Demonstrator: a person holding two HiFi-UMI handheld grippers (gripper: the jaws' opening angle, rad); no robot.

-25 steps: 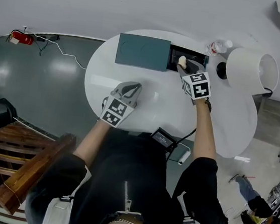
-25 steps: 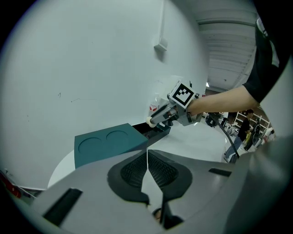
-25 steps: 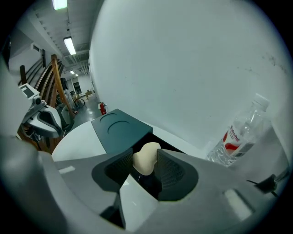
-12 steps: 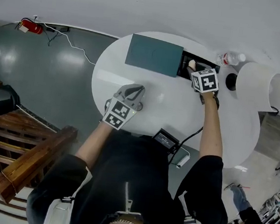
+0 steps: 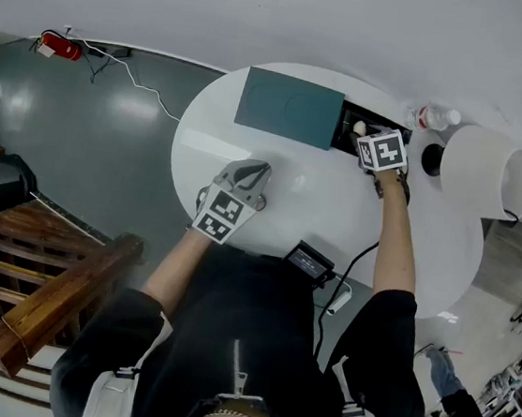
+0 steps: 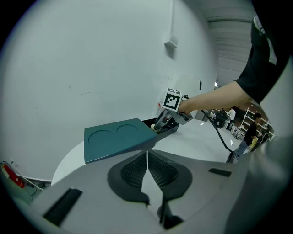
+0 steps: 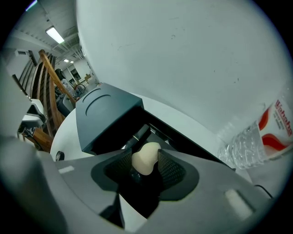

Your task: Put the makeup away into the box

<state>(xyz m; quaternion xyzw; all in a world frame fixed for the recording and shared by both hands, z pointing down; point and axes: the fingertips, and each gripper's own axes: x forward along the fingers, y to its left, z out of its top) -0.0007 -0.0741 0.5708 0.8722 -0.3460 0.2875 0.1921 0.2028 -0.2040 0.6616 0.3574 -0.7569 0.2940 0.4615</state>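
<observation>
1. White round table point(image 5: 280, 205) over a glossy grey floor point(image 5: 88, 153) carries everything in the head view.
2. A big white cylinder point(image 5: 487, 172) stands at the table's far right, clear of the work.
3. The teal box point(image 5: 287, 108) sits at the table's far edge. Its lid covers the left part, and a dark compartment point(image 5: 346, 134) lies open at the right end.
4. The left gripper point(image 5: 259, 168) is over bare table, well apart from the box, with its jaws pressed together on nothing. It has hardly stirred in the last second.
5. The right gripper point(image 5: 362, 136) is what changed. A second ago it hung above the box's right end. Now it is tipped steeply down into the open compartment. Its jaws have just been opening a little, yet both pads still touch the thing between them.
6. A plastic bottle point(image 5: 433, 116) lies just beyond the box, near the right gripper.
7. The makeup sponge point(image 7: 145, 159), cream and egg-shaped, sits between those pads, low over the compartment's dark inside. As I judge it, the placing is nearly done. What remains is to let go fully and lift clear. The soft sponge may cling to a ribbed pad and come back out with it.
</observation>
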